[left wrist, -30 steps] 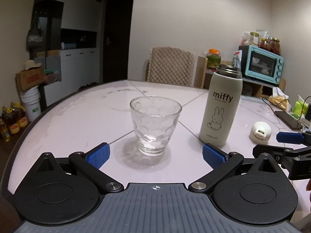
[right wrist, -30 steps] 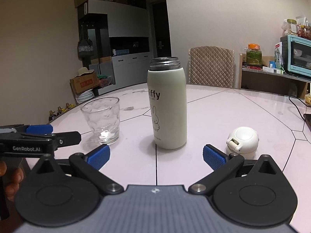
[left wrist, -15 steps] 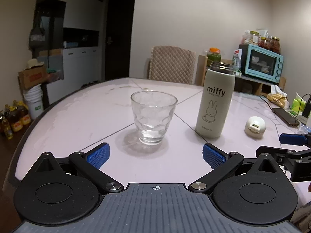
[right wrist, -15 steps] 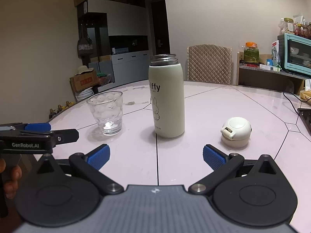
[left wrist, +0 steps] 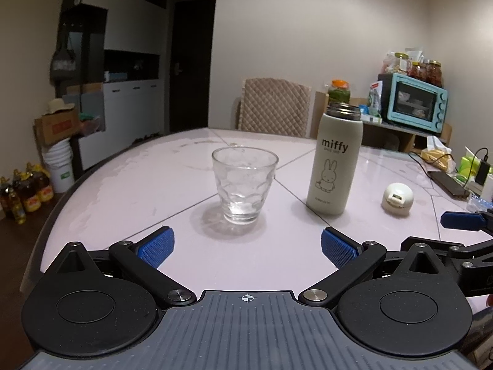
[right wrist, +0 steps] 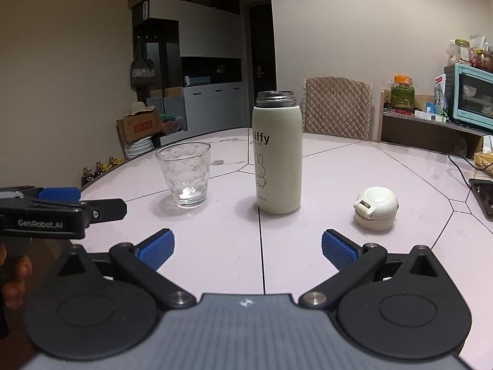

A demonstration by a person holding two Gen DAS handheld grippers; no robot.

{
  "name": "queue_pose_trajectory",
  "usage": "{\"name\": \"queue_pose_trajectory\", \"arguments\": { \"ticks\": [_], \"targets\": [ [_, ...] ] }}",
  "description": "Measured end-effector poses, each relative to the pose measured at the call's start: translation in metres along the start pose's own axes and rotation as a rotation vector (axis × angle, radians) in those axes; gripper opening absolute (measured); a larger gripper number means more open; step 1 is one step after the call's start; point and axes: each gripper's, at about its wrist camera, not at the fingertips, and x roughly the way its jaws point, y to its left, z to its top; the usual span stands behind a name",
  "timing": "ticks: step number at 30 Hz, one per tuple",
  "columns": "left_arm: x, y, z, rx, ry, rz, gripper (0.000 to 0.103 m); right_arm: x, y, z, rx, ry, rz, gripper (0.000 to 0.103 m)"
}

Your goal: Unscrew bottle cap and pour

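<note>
A cream "miffy" bottle (left wrist: 334, 163) stands upright on the table with its steel neck uncapped; it also shows in the right wrist view (right wrist: 277, 157). Its white cap (left wrist: 397, 199) lies on the table to the bottle's right, also in the right wrist view (right wrist: 376, 208). A clear dimpled glass (left wrist: 244, 185) stands left of the bottle, also in the right wrist view (right wrist: 185, 174). My left gripper (left wrist: 246, 245) is open and empty, short of the glass. My right gripper (right wrist: 248, 246) is open and empty, short of the bottle.
The pale table (left wrist: 129, 185) has a curved edge at left. A quilted chair (left wrist: 274, 108) stands behind it. A phone and charging cable (left wrist: 446, 178) lie at the right edge, with a teal oven (left wrist: 413, 103) on a shelf beyond.
Both grippers have drawn back from the table and risen a little; the glass, bottle and cap look smaller and farther. Nothing on the table moved.
</note>
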Motion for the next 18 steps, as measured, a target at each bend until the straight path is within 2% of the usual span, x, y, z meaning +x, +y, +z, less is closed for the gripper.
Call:
{"name": "queue_pose_trajectory", "arguments": {
  "ticks": [18],
  "targets": [
    [-0.007,-0.017,-0.010,0.002,0.009,-0.001,0.103,-0.015,-0.008,-0.013,-0.001,-0.008,0.009,0.103]
  ]
}}
